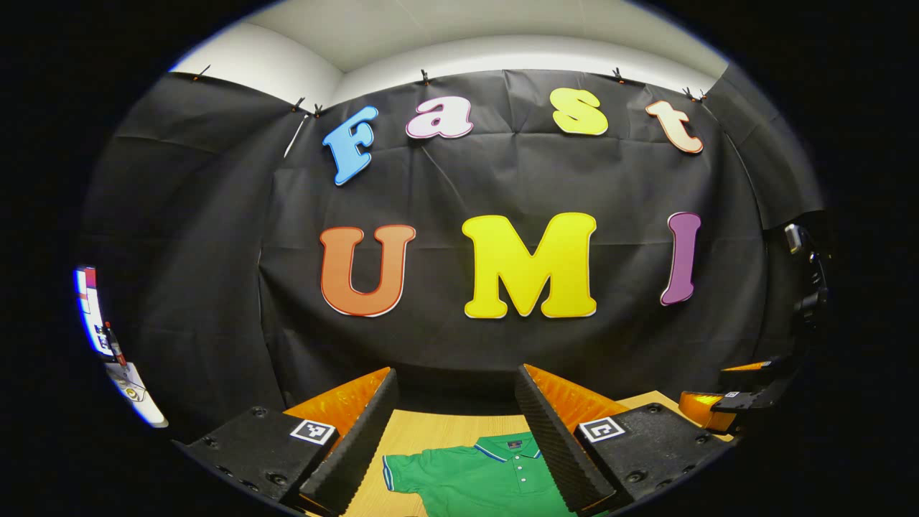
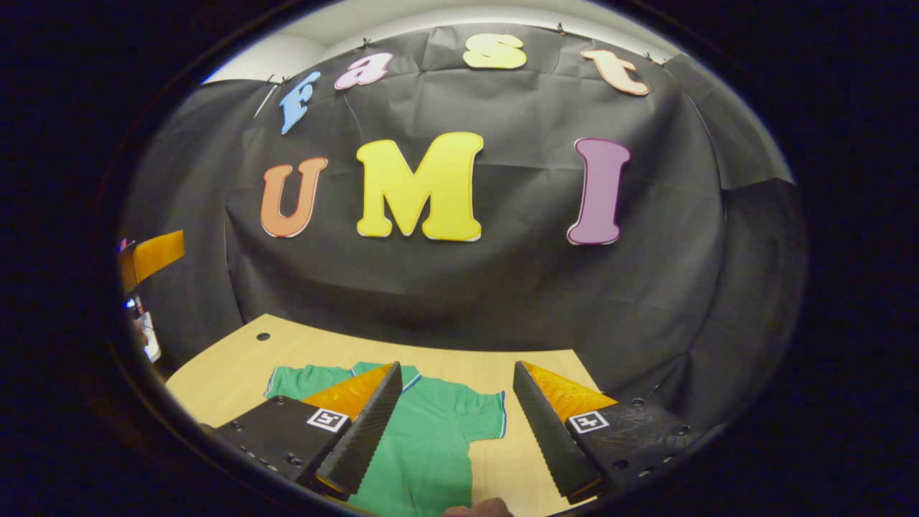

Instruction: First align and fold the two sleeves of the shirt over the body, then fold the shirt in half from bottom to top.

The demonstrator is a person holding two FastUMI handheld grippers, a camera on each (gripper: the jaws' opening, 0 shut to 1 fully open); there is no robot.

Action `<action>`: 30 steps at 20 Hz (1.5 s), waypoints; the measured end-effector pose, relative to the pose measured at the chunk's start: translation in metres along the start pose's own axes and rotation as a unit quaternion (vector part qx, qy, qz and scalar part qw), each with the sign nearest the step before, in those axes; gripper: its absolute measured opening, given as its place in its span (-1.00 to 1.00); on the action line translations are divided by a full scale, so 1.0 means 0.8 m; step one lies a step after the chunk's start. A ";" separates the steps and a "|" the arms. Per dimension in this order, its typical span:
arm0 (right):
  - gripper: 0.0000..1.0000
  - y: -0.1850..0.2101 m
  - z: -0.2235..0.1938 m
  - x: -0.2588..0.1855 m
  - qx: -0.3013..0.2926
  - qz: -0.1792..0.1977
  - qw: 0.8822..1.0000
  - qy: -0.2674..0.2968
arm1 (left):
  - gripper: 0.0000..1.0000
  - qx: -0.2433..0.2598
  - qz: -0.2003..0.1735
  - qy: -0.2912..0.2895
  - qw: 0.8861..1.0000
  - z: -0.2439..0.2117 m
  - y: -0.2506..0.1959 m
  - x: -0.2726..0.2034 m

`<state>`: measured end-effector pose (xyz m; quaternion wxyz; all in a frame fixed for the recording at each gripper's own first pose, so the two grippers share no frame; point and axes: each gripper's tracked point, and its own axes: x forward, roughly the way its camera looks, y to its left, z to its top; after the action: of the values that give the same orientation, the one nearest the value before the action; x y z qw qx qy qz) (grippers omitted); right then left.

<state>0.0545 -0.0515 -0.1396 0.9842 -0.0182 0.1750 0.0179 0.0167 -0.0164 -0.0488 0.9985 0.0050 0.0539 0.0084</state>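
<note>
A green polo shirt point(image 1: 474, 477) lies flat on the wooden table point(image 1: 431, 431), collar toward the back wall and short sleeves spread out. In the left gripper view it lies below and between the fingers of my left gripper point(image 1: 456, 372), which hangs open above it, holding nothing. My right gripper point(image 2: 456, 366) is also open and empty, held above the shirt point(image 2: 431, 438). One sleeve point(image 2: 484, 416) lies between its fingers and the other sleeve point(image 2: 305, 380) lies to the left. The shirt's lower part is hidden below both views.
The table point(image 2: 230, 373) has a small round hole point(image 2: 263, 336) near its back left corner, and its back edge meets the black cloth wall. A fingertip of a hand point(image 2: 477, 508) shows at the bottom edge. A lit screen point(image 1: 90, 309) stands far left.
</note>
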 end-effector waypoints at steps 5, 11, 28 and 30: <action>0.94 -0.031 -0.059 0.059 0.004 -0.003 0.997 0.072 | 1.00 0.000 -0.003 0.026 1.000 -0.024 -0.011 0.009; 0.91 -0.065 -0.133 0.139 0.014 -0.017 0.988 0.156 | 1.00 -0.001 0.001 0.045 0.999 -0.040 -0.021 0.016; 0.86 -0.109 -0.279 0.298 0.046 -0.035 0.956 0.289 | 1.00 0.034 0.024 0.091 0.995 -0.069 -0.050 0.026; 0.73 -0.105 -0.283 0.301 0.057 -0.030 0.953 0.296 | 1.00 0.042 0.029 0.094 0.994 -0.068 -0.050 0.025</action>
<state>0.2057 -0.1381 -0.4327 0.8877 0.0283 0.4587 -0.0279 0.0314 -0.0554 -0.1056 0.9873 0.0480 0.1476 0.0350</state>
